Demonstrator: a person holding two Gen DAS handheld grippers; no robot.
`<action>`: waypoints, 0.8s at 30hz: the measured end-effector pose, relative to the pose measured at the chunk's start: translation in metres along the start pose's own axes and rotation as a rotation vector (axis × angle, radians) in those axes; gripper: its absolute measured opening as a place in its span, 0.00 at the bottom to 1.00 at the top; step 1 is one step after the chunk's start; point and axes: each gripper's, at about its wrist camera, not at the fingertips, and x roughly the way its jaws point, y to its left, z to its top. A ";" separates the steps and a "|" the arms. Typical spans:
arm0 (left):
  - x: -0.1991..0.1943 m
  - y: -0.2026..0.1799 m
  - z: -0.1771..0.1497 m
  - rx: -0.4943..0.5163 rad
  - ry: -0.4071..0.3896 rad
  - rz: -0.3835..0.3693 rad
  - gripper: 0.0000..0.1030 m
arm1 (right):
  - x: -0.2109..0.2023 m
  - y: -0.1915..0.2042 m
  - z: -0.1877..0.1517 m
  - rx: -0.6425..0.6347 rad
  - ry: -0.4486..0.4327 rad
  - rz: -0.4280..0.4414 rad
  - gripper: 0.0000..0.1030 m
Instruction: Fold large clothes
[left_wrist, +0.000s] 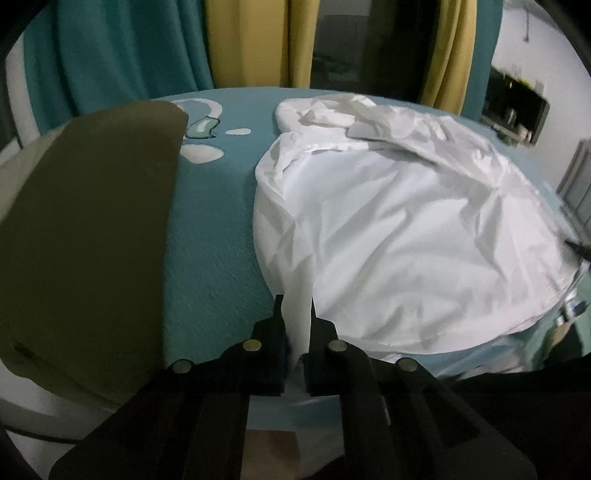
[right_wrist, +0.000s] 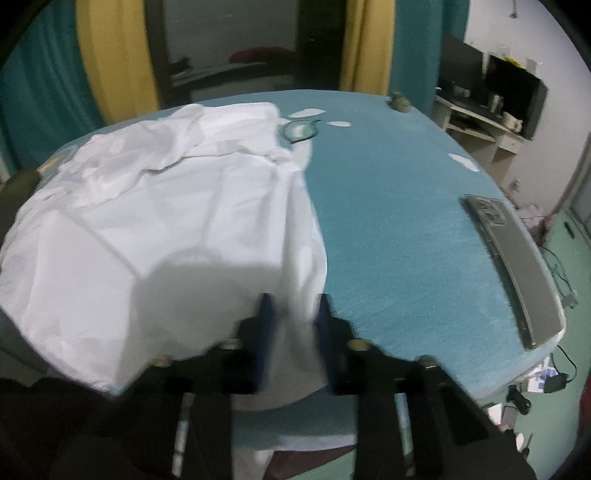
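Observation:
A large white shirt (left_wrist: 406, 229) lies crumpled on a teal bed cover (left_wrist: 214, 229), its collar end toward the far side. My left gripper (left_wrist: 294, 306) is shut on a fold of the shirt's near left edge, and the cloth runs up between the jaws. In the right wrist view the same white shirt (right_wrist: 166, 206) covers the left half of the bed (right_wrist: 406, 221). My right gripper (right_wrist: 293, 302) is shut on the shirt's near right edge, with cloth bunched between the jaws. That view is blurred.
An olive-green folded cloth (left_wrist: 88, 229) lies on the bed left of the shirt. A grey remote-like bar (right_wrist: 517, 266) lies along the bed's right edge. Teal and yellow curtains (left_wrist: 229, 40) hang behind. A desk with a monitor (right_wrist: 513, 99) stands at the right.

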 end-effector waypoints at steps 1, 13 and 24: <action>-0.003 0.003 0.001 -0.016 -0.009 -0.018 0.07 | -0.001 0.002 -0.001 -0.007 0.001 0.004 0.06; -0.043 0.024 0.025 -0.128 -0.133 -0.131 0.06 | -0.041 -0.020 0.012 0.126 -0.157 0.088 0.05; -0.079 0.023 0.058 -0.139 -0.255 -0.193 0.06 | -0.076 -0.028 0.038 0.131 -0.287 0.102 0.05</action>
